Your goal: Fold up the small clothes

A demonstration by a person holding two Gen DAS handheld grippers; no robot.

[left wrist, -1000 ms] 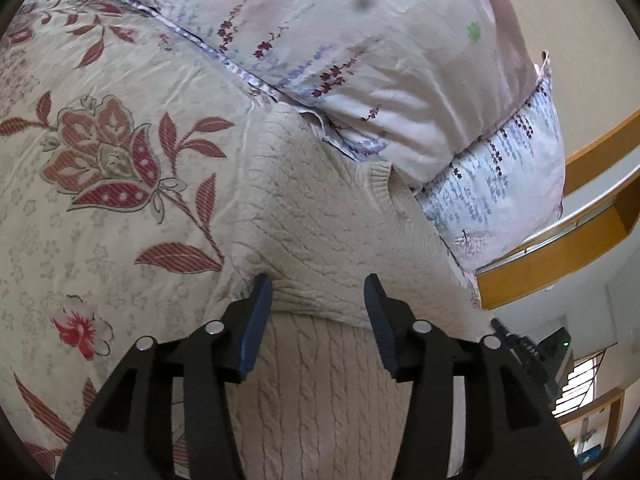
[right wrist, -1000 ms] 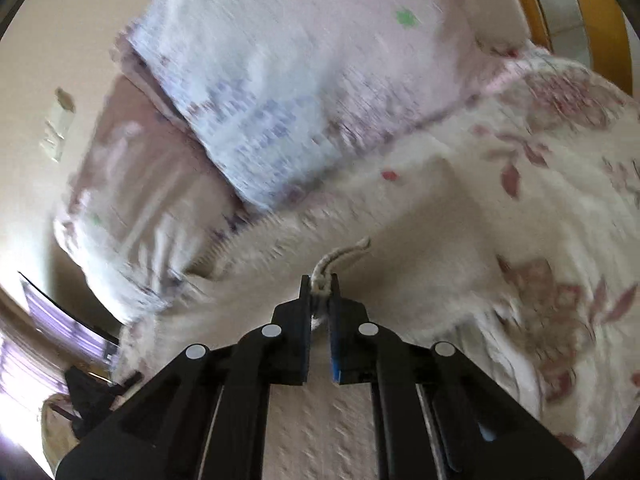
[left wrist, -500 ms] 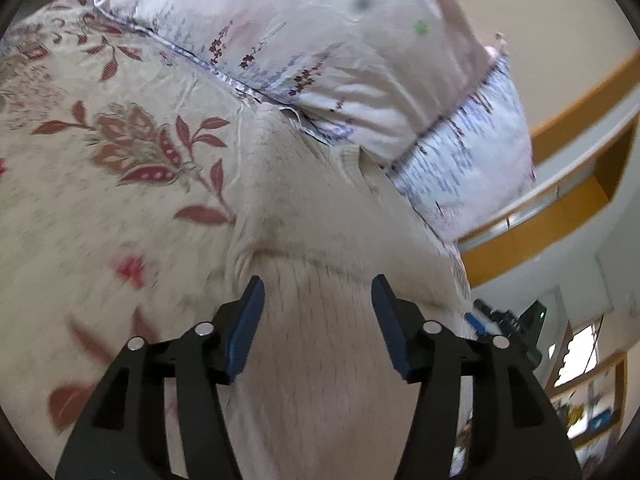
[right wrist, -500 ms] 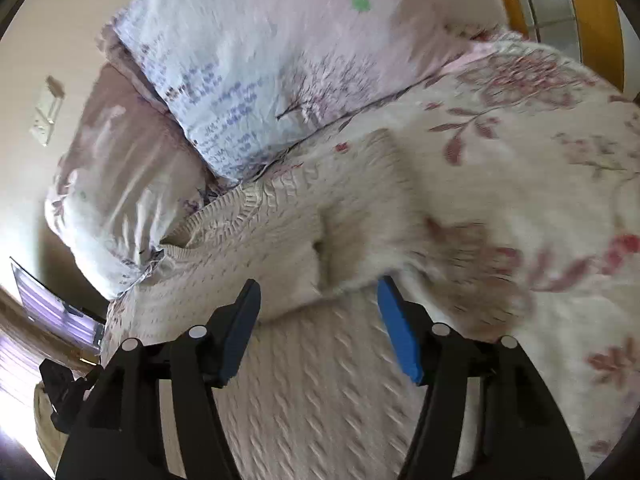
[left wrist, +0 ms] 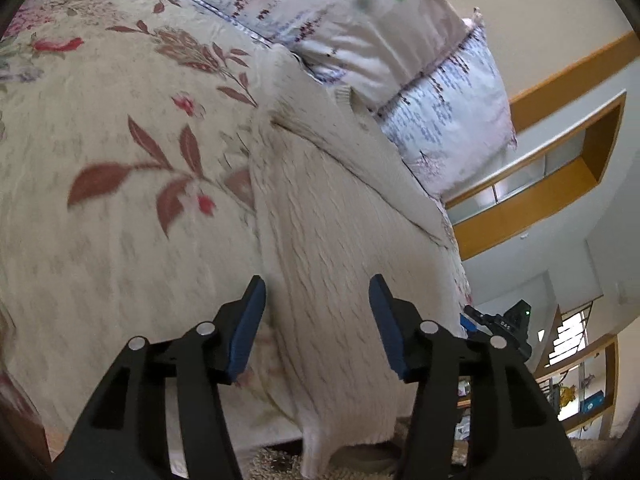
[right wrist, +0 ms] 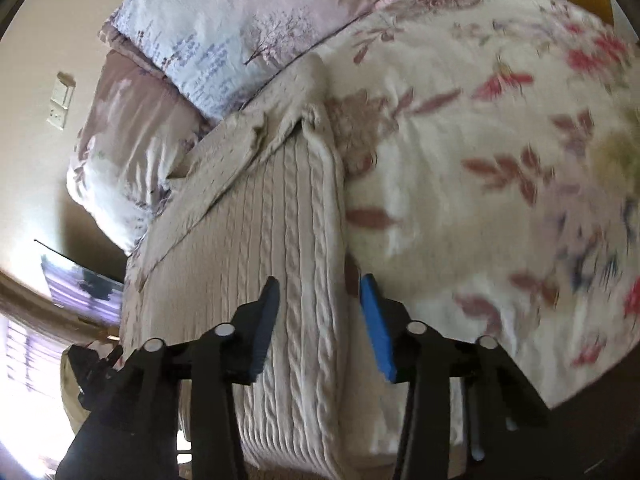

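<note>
A cream cable-knit sweater lies on the floral bedspread, its sides folded in so it forms a long narrow strip that runs from the pillows down over the bed's near edge. It also shows in the right wrist view. My left gripper is open and empty above the sweater's lower part. My right gripper is open and empty over the sweater's right folded edge. The other gripper shows at the right in the left wrist view.
Two floral pillows lie at the sweater's far end, against a beige wall. A wooden shelf runs beside the bed. The bedspread spreads wide on the sweater's right. A carpet lies below the bed edge.
My right gripper let go of the sweater fold it held and opened. Both grippers pulled back toward the bed's near edge along the sweater.
</note>
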